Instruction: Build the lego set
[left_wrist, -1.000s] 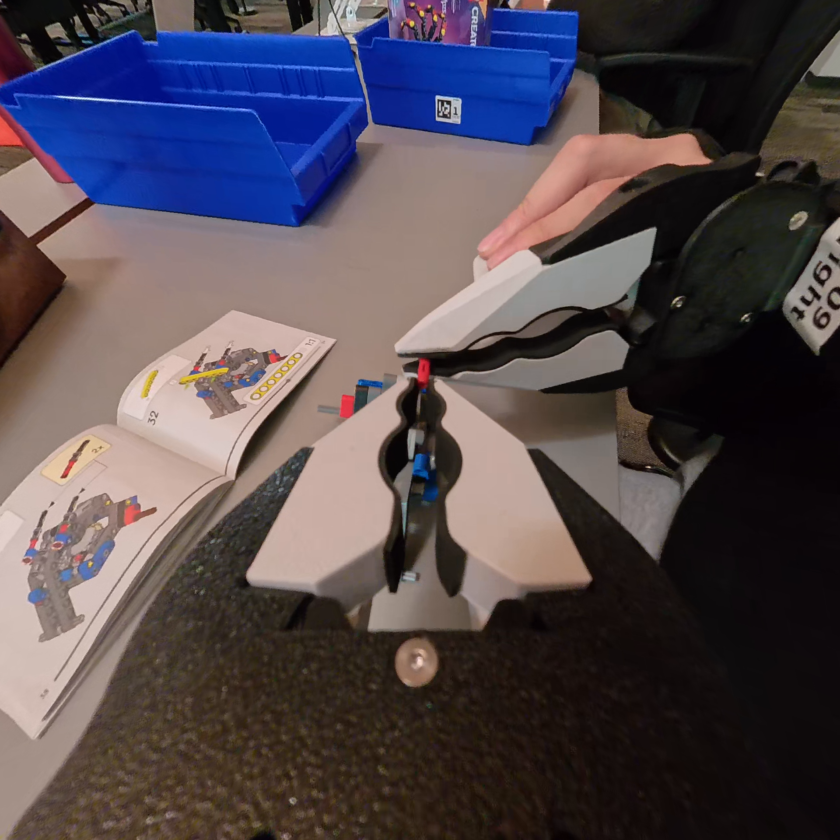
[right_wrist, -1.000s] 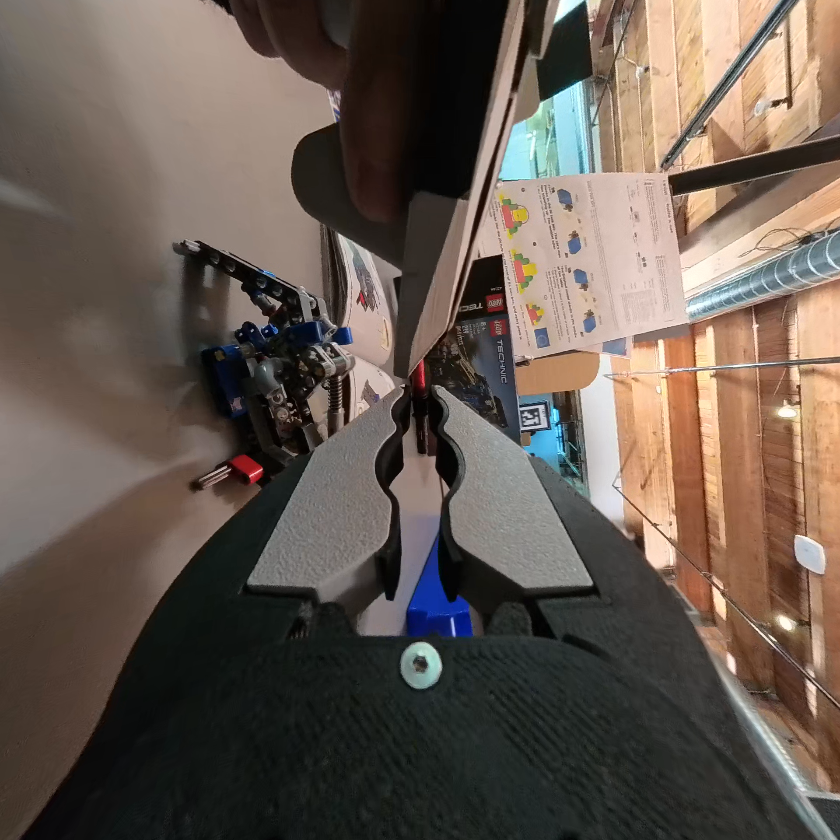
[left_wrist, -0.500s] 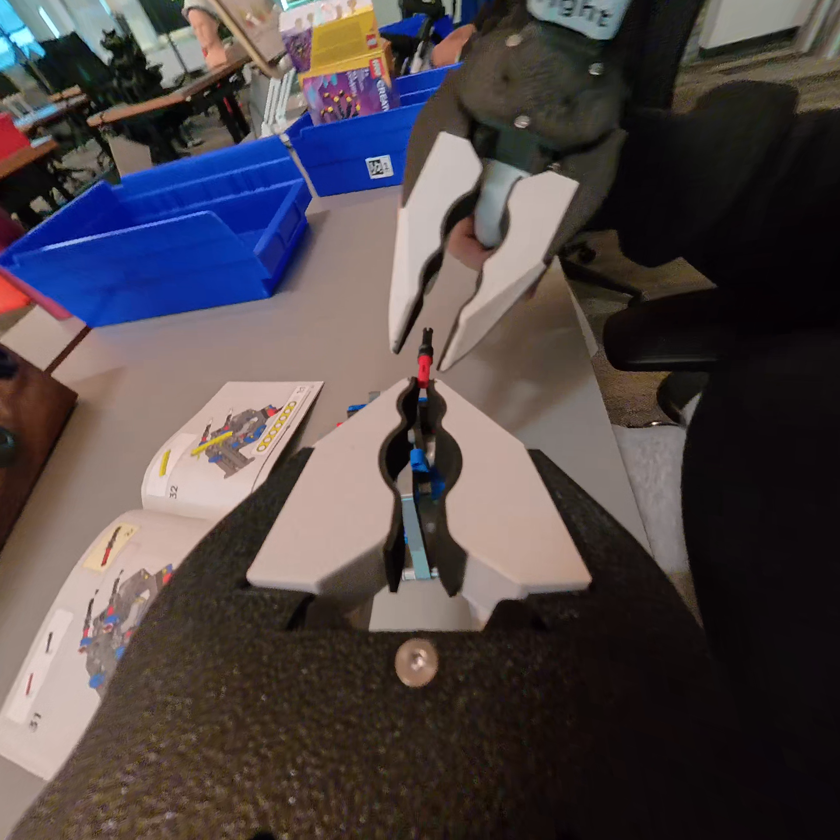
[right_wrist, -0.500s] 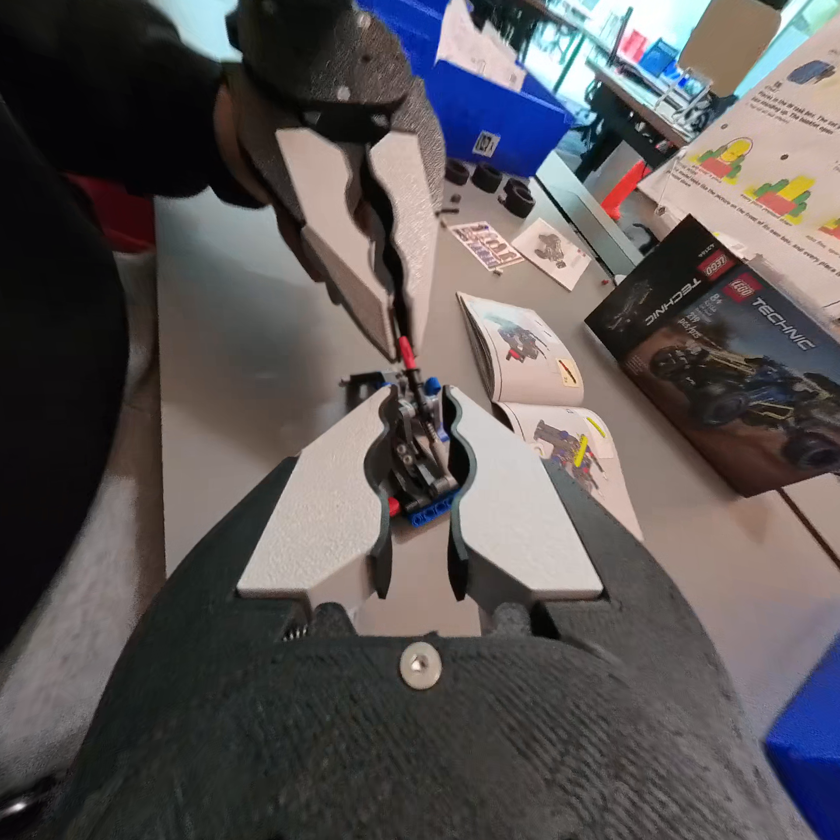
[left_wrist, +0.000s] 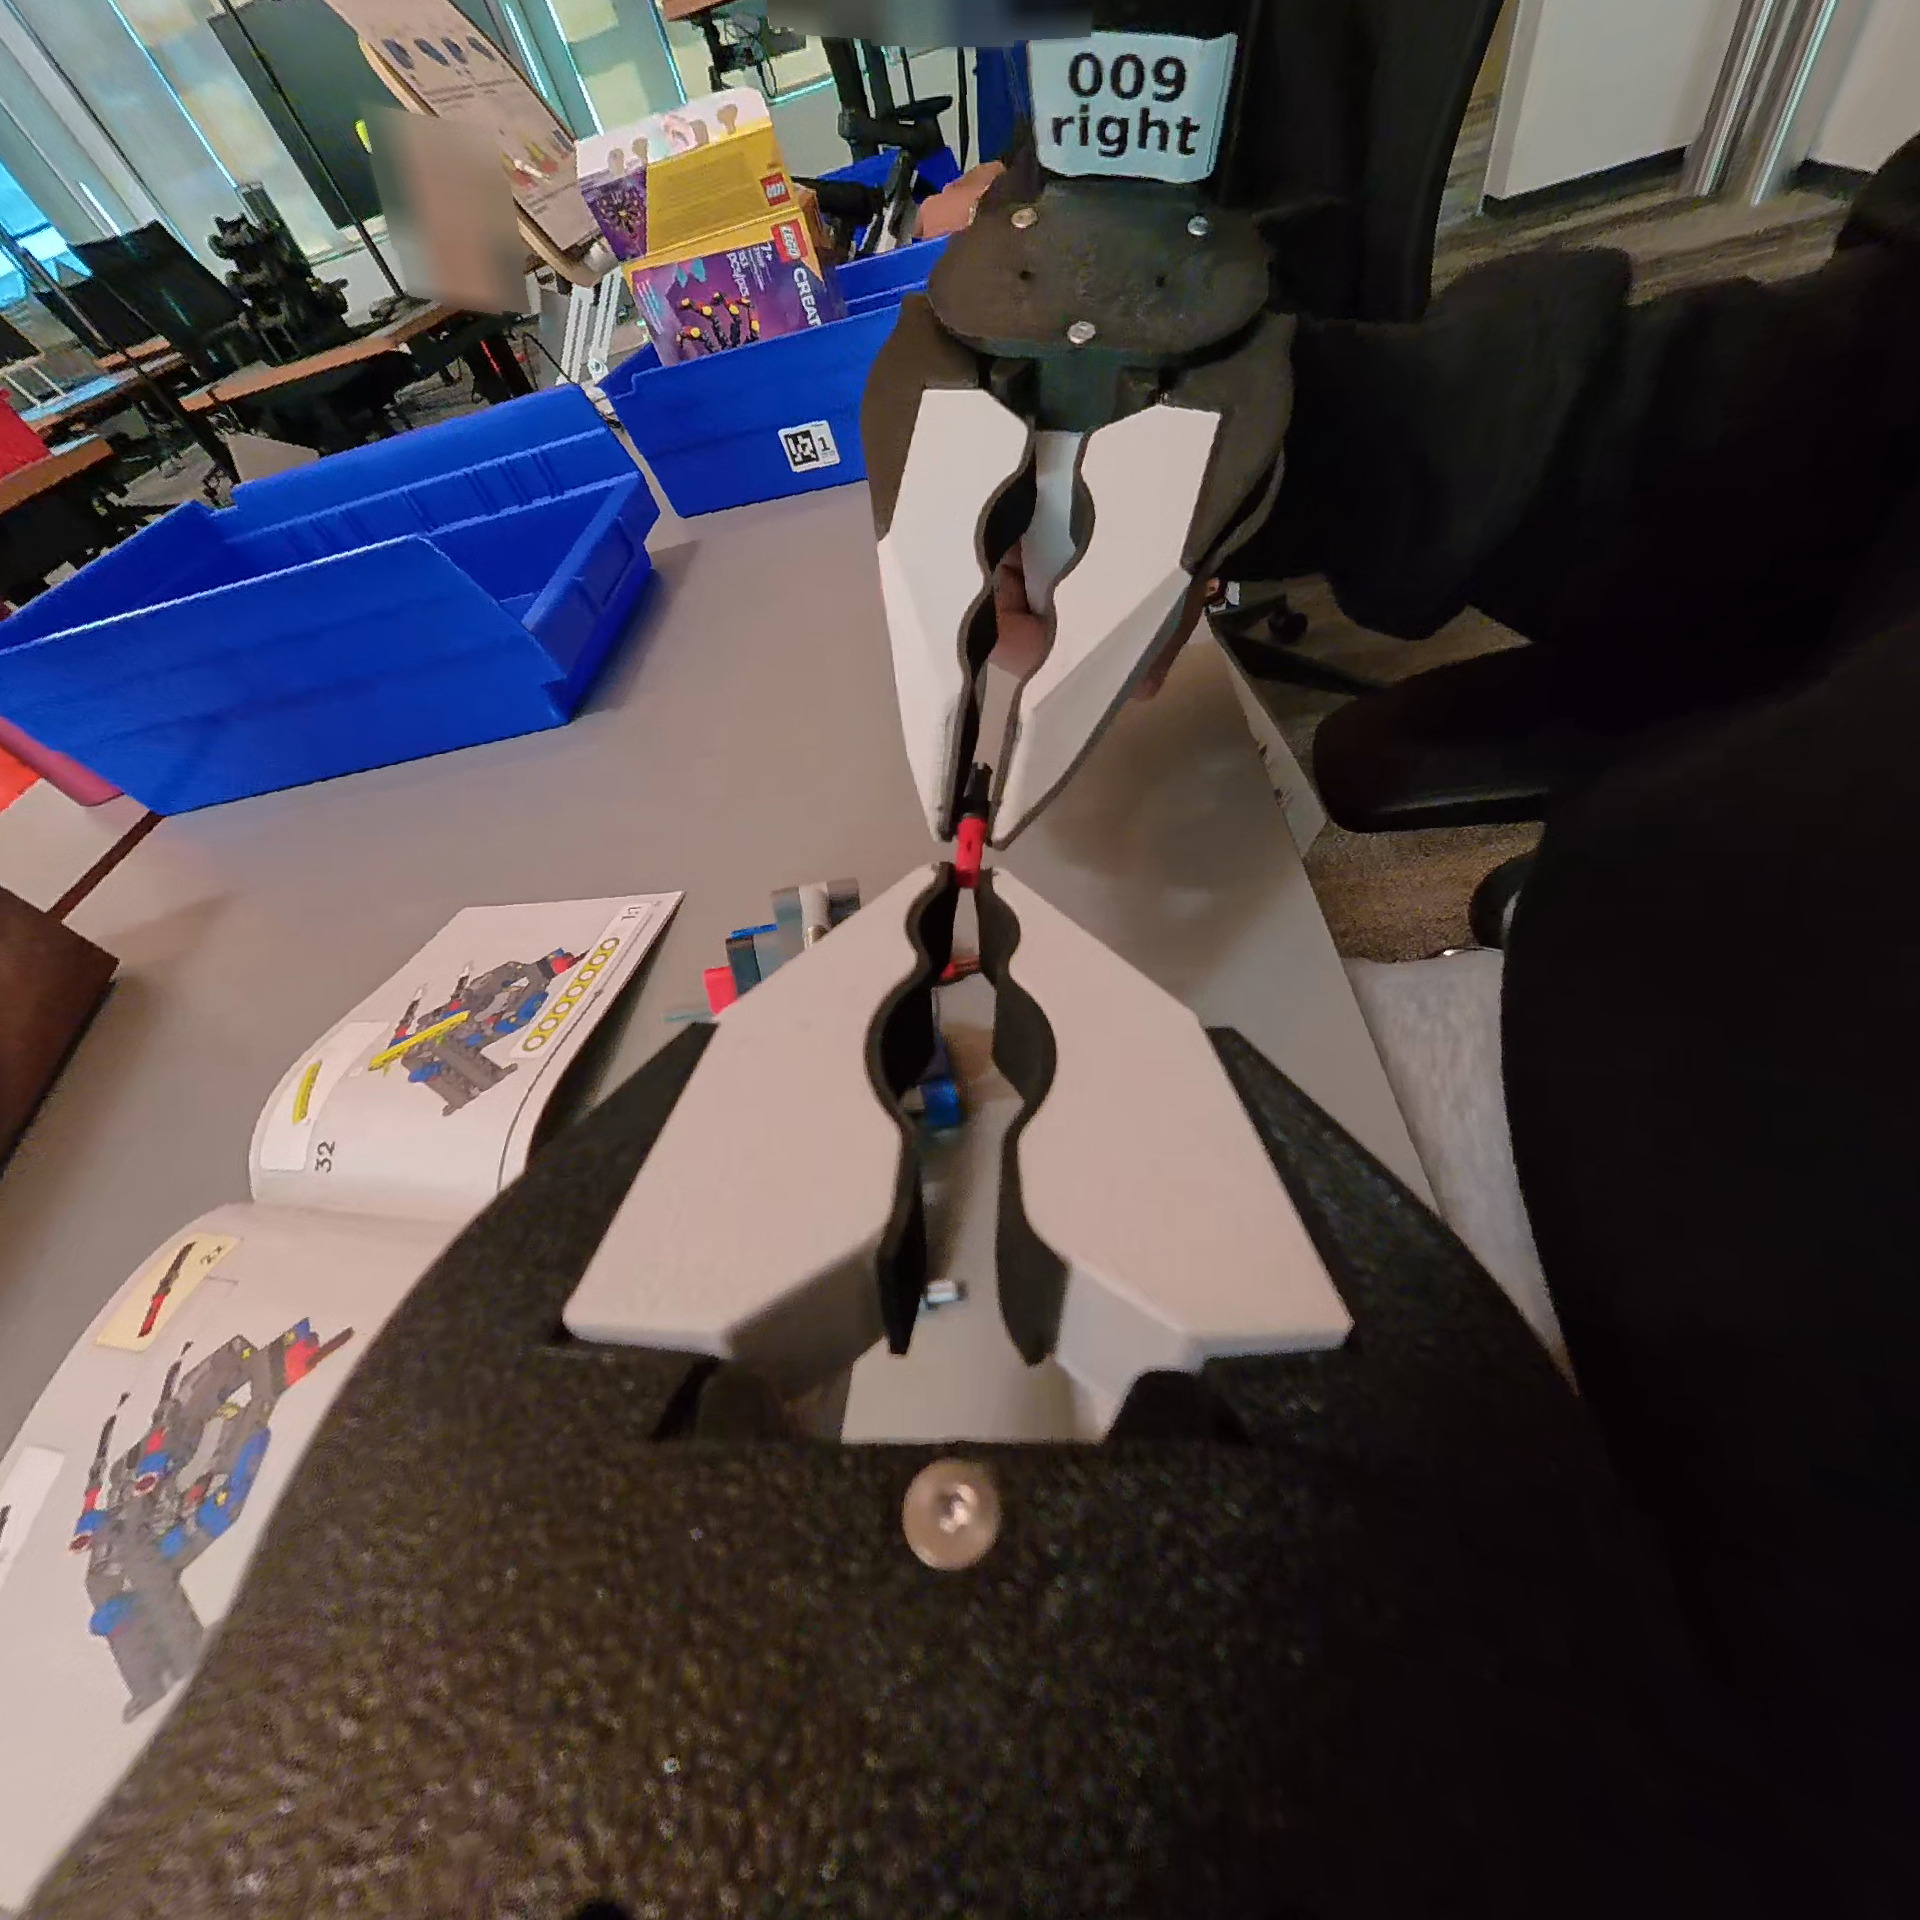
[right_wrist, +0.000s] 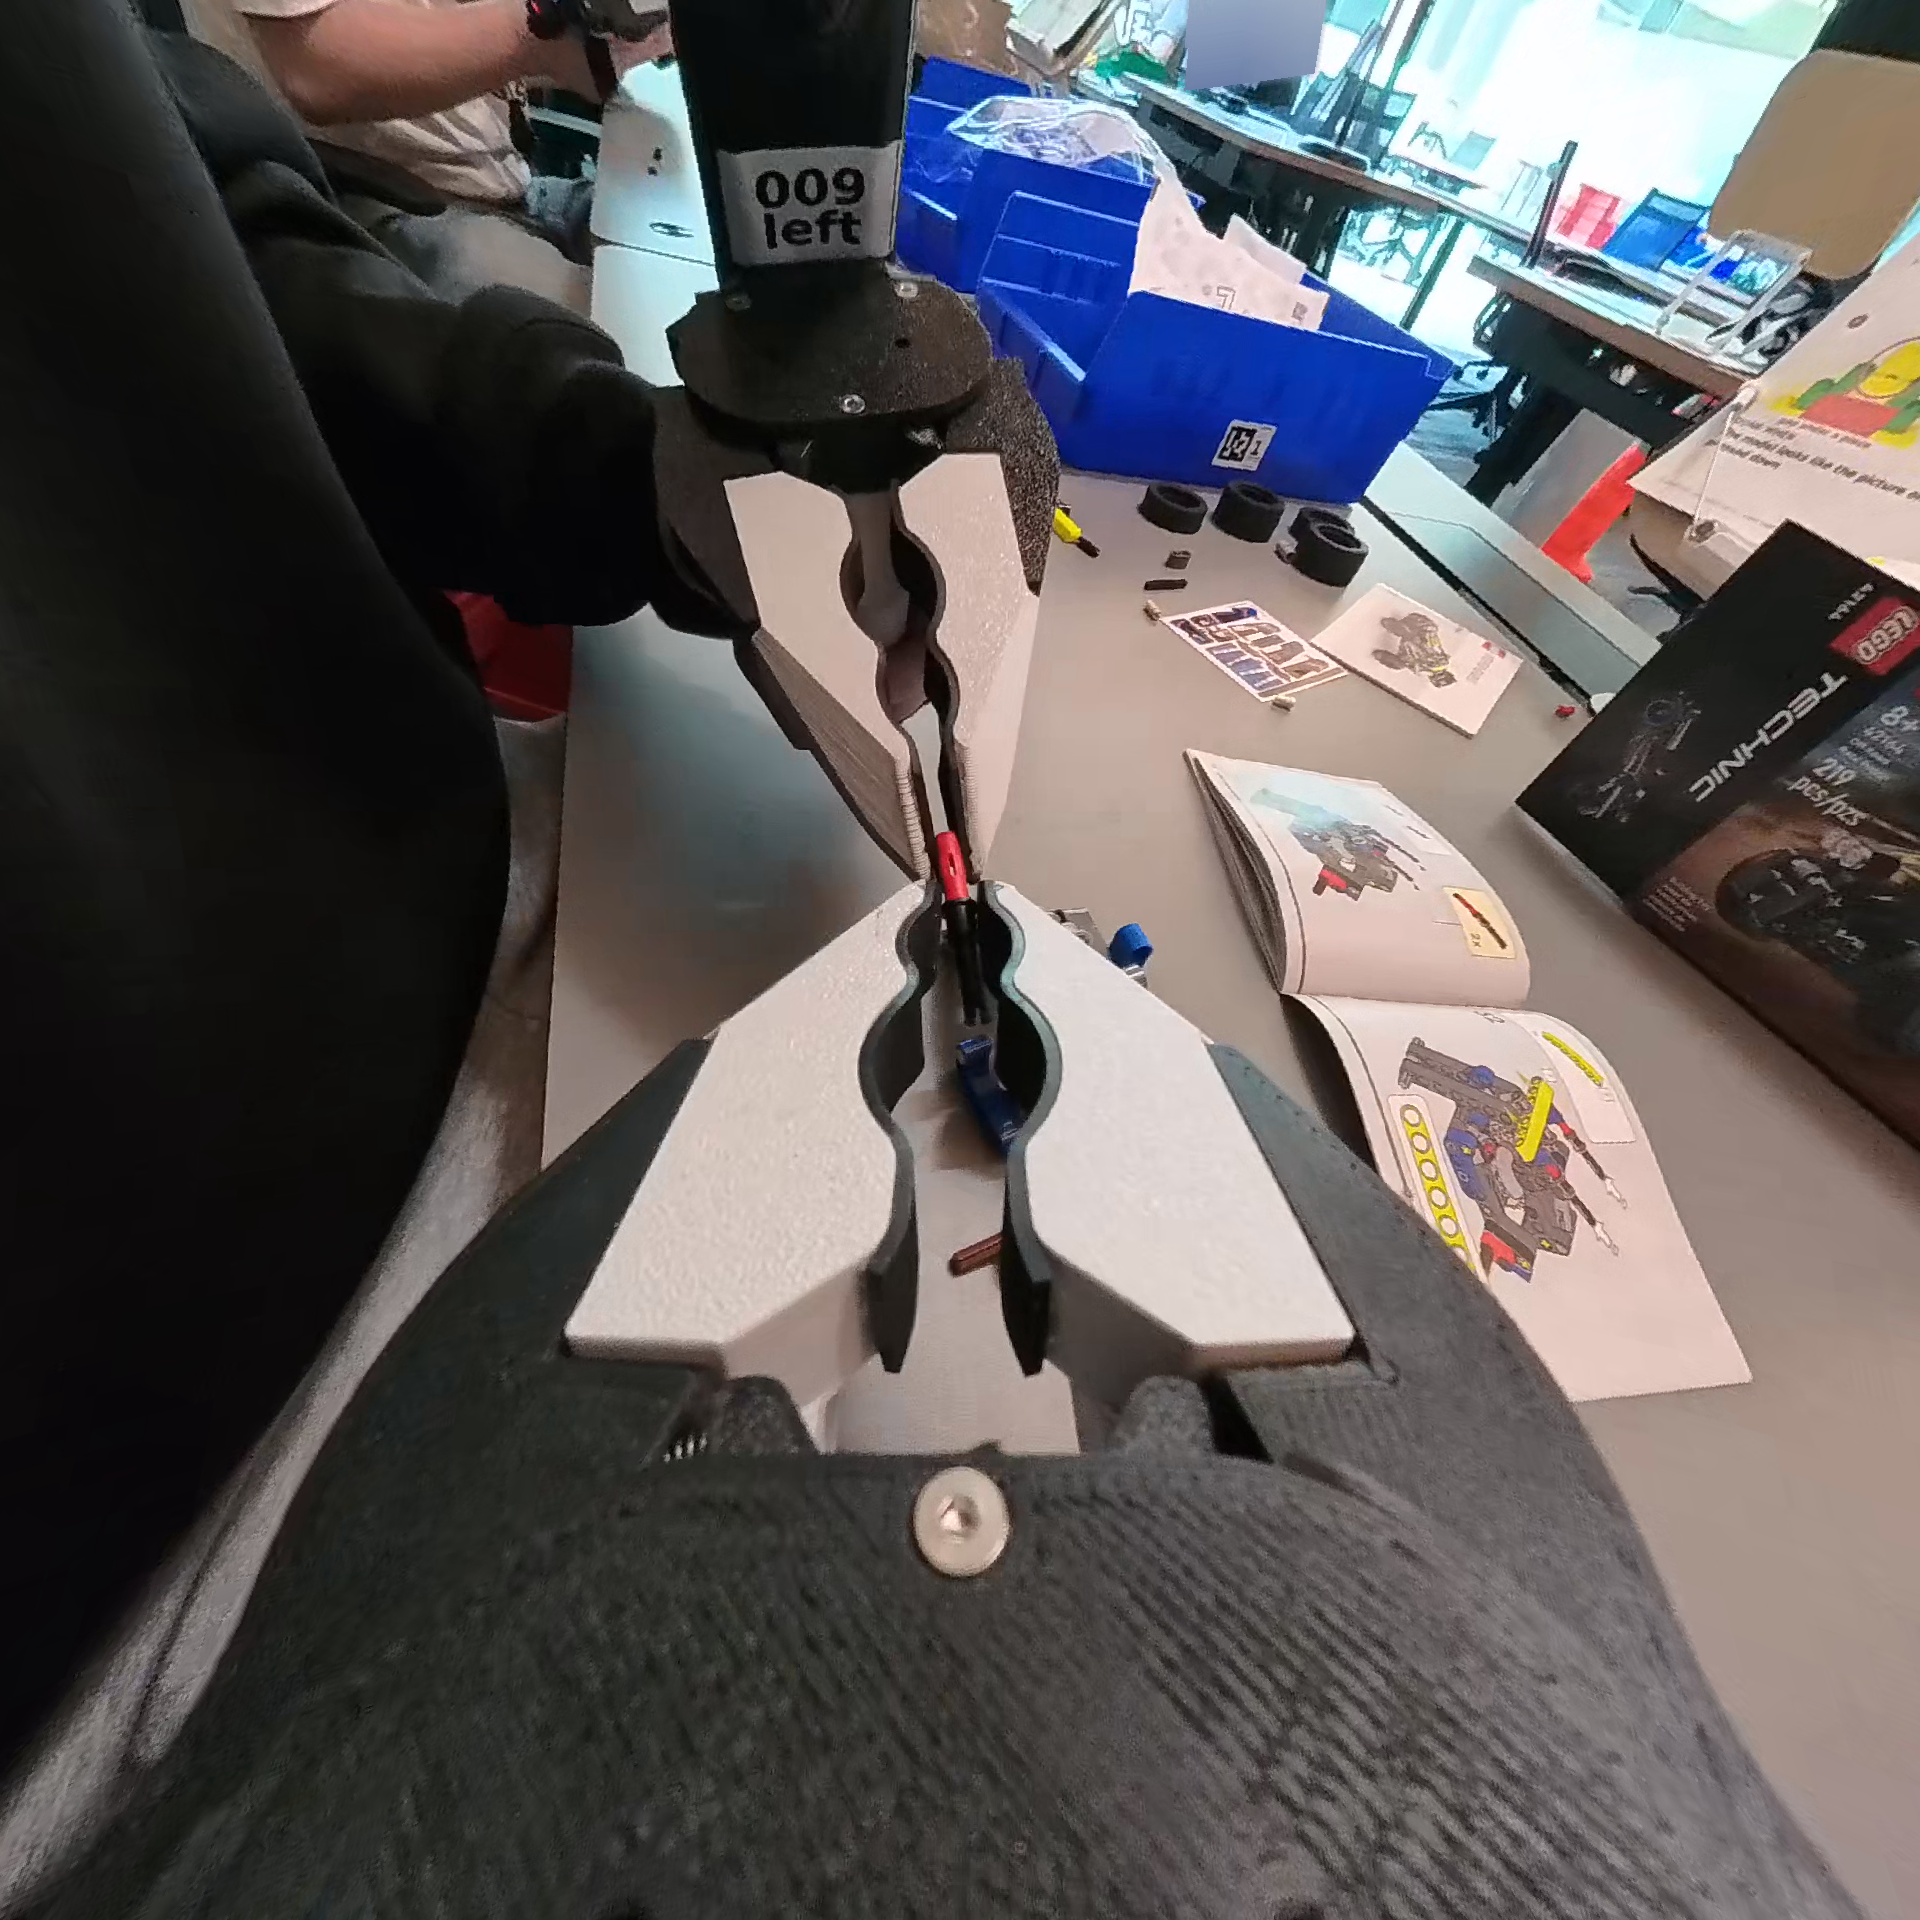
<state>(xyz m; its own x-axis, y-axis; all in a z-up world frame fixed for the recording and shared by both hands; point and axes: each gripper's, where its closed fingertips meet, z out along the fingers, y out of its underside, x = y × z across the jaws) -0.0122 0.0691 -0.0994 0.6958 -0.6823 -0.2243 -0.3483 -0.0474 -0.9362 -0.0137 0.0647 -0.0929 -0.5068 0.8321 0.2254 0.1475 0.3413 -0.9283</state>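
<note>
You are working over a grey table (left_wrist: 790, 665), with two blue bins (left_wrist: 312, 623) at its far edge and a dark box (right_wrist: 1766, 810) of a building set off to one side. An open booklet (left_wrist: 436, 1049) lies on the table beside your left gripper; the same booklet (right_wrist: 1455, 1039) shows to the side of your right one. A part-built model (left_wrist: 769, 945) in grey, blue and red lies on the table just behind the left gripper's fingers. Four black tyres (right_wrist: 1247, 514) sit near a bin, well away from both grippers.

Your two grippers meet tip to tip above the table. Your left gripper (left_wrist: 966, 883) has its fingers drawn together on the red end of a small pin (left_wrist: 968, 847). Your right gripper (right_wrist: 961, 914) has its fingers drawn together on the black end of that pin (right_wrist: 951, 862), whose shaft runs back between the fingers. So the pin is held off the table between both sets of tips, red part at the left gripper, black part at the right. A small blue piece (right_wrist: 982, 1091) lies on the table under your right gripper.
</note>
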